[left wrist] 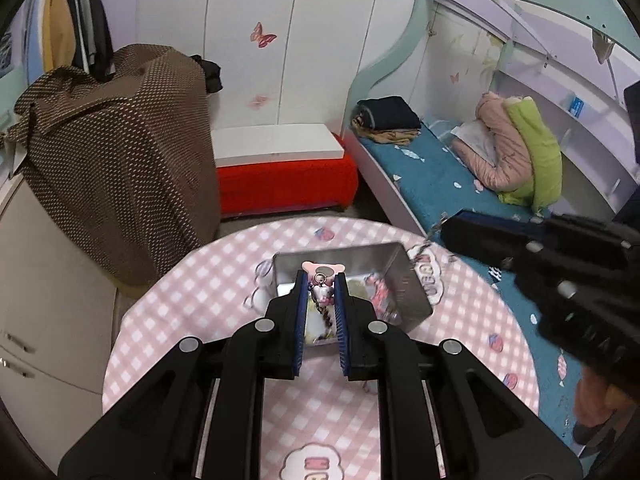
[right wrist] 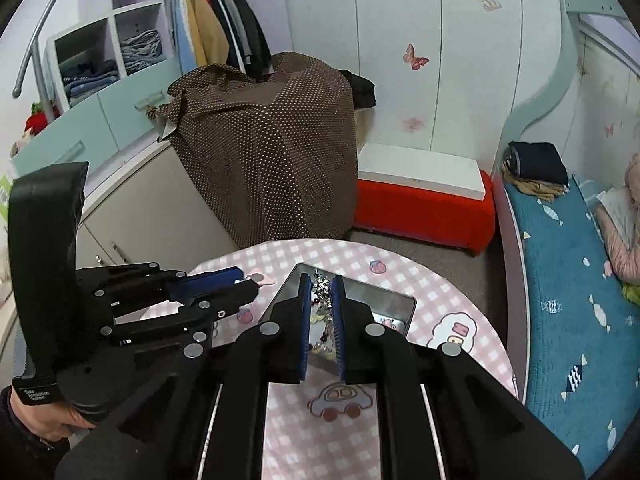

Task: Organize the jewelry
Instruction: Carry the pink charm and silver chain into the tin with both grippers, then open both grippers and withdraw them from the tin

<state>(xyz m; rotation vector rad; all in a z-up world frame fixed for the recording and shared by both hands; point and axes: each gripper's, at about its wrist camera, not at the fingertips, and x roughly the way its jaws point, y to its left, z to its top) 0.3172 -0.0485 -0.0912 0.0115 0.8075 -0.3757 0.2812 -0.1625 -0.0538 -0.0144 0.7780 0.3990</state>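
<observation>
Charm: left gripper [left wrist: 321,286] is pinching a small pink and white charm on a dark bead chain with a pink bear-shaped tag [left wrist: 323,269]; the jaws are almost closed on it.
Sparkly piece: right gripper [right wrist: 320,285] is squeezing shut on a shiny silver snowflake piece with dark red beads [right wrist: 321,283].
Box: shiny silver metal box with no lid [left wrist: 404,280] is sitting on the round table with the pink checked cloth [left wrist: 192,292], right under both grippers.
Where things are: both pieces are hanging in the air over the open box, not lying in it.
Done: both pieces are picked up, I think.
Left to do: each piece is waiting to be put down in its place; I cannot tell what else is lying in the box, as the shine is hiding it.
Edges: box walls are standing up straight, so a hanging chain could catch on the rim.
Room to move: the two grippers are sitting close side by side, so they could bump. Bare cloth is showing all around the box. The table edge is curving away near the blue bed with fish shapes [right wrist: 560,280] on the right.
</observation>
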